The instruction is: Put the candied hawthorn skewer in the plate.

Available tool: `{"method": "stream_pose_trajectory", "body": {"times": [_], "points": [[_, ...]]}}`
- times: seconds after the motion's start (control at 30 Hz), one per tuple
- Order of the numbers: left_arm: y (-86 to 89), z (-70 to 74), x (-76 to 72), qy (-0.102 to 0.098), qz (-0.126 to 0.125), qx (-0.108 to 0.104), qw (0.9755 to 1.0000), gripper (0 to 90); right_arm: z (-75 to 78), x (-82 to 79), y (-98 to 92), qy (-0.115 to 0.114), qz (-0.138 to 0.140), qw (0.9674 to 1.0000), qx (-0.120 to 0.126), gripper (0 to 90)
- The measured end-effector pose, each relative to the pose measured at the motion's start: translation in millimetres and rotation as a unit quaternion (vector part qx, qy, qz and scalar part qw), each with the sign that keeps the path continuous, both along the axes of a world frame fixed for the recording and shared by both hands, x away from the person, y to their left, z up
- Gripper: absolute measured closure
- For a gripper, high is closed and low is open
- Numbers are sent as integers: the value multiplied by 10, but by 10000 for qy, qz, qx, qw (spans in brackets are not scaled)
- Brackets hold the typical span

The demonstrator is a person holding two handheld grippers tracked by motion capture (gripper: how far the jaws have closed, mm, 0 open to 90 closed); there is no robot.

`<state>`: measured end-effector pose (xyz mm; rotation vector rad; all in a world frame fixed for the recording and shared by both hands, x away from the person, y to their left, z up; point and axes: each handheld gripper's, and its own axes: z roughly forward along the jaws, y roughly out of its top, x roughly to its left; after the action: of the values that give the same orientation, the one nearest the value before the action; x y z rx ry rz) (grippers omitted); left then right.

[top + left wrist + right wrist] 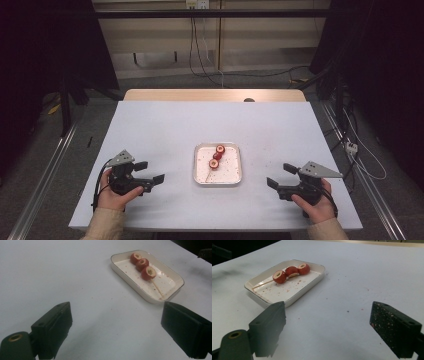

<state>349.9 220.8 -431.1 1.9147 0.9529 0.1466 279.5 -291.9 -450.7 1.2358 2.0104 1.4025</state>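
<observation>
- A white tray (218,176) is seen at the centre of the table (165,120), between the two grippers; a skewer (216,157) lies inside it.
- The skewer's long axis is judged to run from about 7 o'clock, where the bare stick end lies, to about 1 o'clock, where the fruit is threaded, as read in the high view.
- From the left gripper (150,172) the tray lies at about 3 o'clock; from the right gripper (281,176) it lies at about 9 o'clock.
- The two grippers are held at much the same remove from the tray; the bare stick end is angled toward the left gripper's side, so that hand is judged slightly better placed for it.
- The jaws of the left gripper are spread wide with nothing between them; the same is seen of the right gripper's jaws, which carry reddish specks on their pads.
- Counted: one tray, one skewer, three red fruit pieces (143,265) on it, each cored, two grippers.
- Crumbs (287,288) are scattered on the tray floor.
</observation>
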Motion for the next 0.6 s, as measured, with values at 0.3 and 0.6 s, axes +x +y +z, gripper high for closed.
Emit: {"method": "stream_pose_trajectory", "body": {"times": [0.3, 0.6], "points": [[56, -10, -16, -20, 74, -45, 10000, 96, -7, -4, -10, -12, -7, 10000, 13, 131], [33, -35, -51, -28, 83, 16, 10000, 97, -40, -11, 14, 36, 7, 10000, -1, 131]]}}
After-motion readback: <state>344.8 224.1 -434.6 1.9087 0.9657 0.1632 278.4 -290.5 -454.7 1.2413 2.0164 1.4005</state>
